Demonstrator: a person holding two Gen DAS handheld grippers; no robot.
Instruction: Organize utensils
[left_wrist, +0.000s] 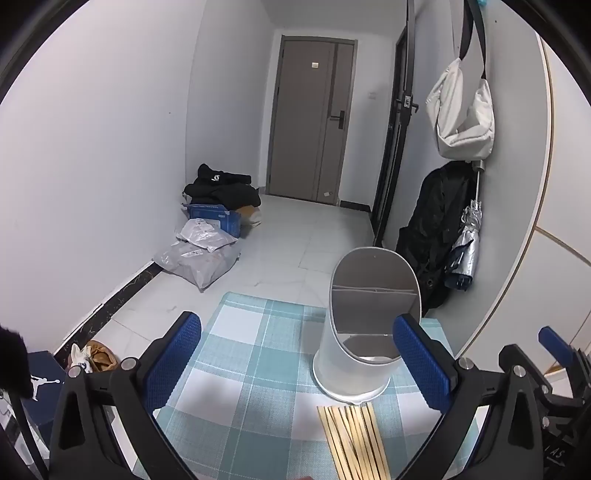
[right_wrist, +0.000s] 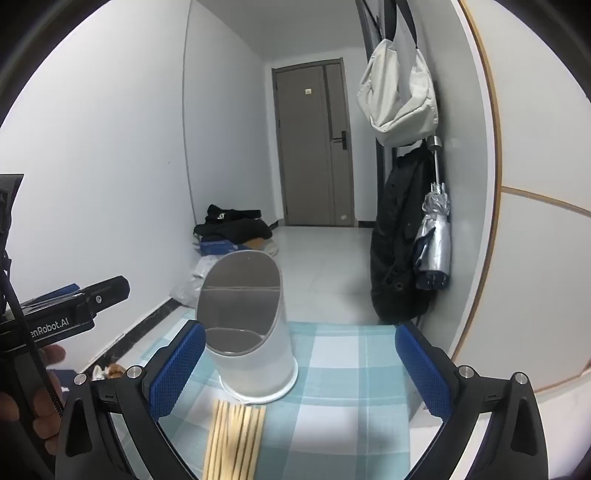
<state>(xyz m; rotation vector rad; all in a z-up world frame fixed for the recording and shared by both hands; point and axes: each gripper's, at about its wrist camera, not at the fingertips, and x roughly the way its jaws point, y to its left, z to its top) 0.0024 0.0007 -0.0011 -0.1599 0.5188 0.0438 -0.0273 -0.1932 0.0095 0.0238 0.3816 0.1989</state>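
A white utensil holder (left_wrist: 351, 354) with a slanted grey-rimmed opening and inner dividers stands on the blue checked tablecloth (left_wrist: 251, 369). Several wooden chopsticks (left_wrist: 354, 439) lie side by side on the cloth just in front of it. My left gripper (left_wrist: 306, 354) is open and empty above the cloth, with the holder by its right finger. In the right wrist view the holder (right_wrist: 255, 362) and chopsticks (right_wrist: 236, 439) sit toward the left finger. My right gripper (right_wrist: 299, 369) is open and empty.
The table's far edge (left_wrist: 266, 299) drops to a tiled floor. Parcels and dark clothes (left_wrist: 214, 221) lie by the left wall. A black coat, umbrella (right_wrist: 436, 243) and white bag (right_wrist: 399, 92) hang on the right wall. The left gripper's body (right_wrist: 55, 314) shows at the left.
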